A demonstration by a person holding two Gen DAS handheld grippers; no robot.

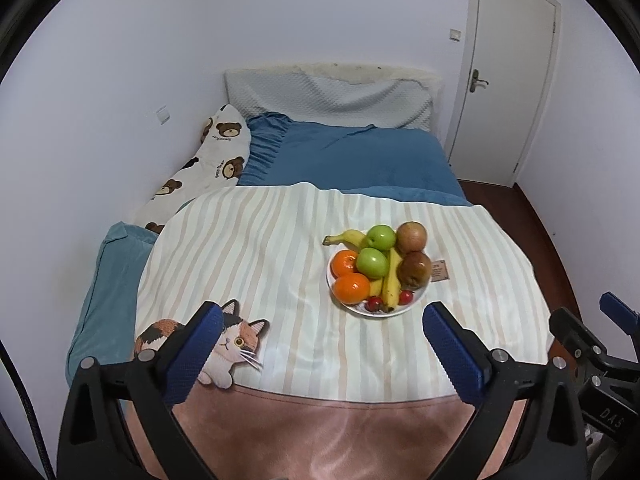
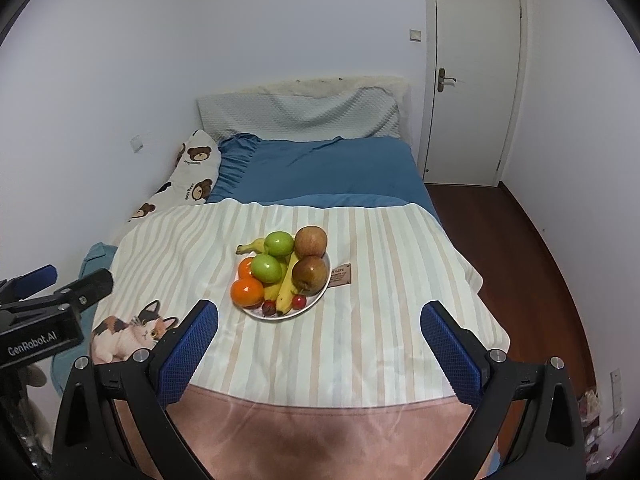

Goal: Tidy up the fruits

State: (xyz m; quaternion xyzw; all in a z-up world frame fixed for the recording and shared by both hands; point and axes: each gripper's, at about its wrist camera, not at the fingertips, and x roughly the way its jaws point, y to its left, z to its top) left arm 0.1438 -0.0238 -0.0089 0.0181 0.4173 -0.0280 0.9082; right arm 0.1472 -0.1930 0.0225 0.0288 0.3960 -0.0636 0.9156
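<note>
Fruit plate sits on the striped blanket, centre-right in the left wrist view and just left of centre in the right wrist view. All fruit is piled on it: two oranges at its left, two green apples mid, two brownish apples or pears at right, small red ones on the near rim.

Key relation: the bananas run long axis near-to-far, tips toward me, wedged between the greens and the brown fruit.

The plate lies ahead of and beyond both grippers, neither touching it. From my left gripper it's up-right of the midpoint; from my right gripper it's up-left. I judge them about equally near, left closer to the oranges, right closer to the brown pair.

Both sets of jaws stand wide, nothing between them.

Hard to read: the fruit is stacked, so lower pieces are partly hidden; I can't tell what the red ones are. Brown tag beside the plate is unreadable. No second container for sorting in view.
</note>
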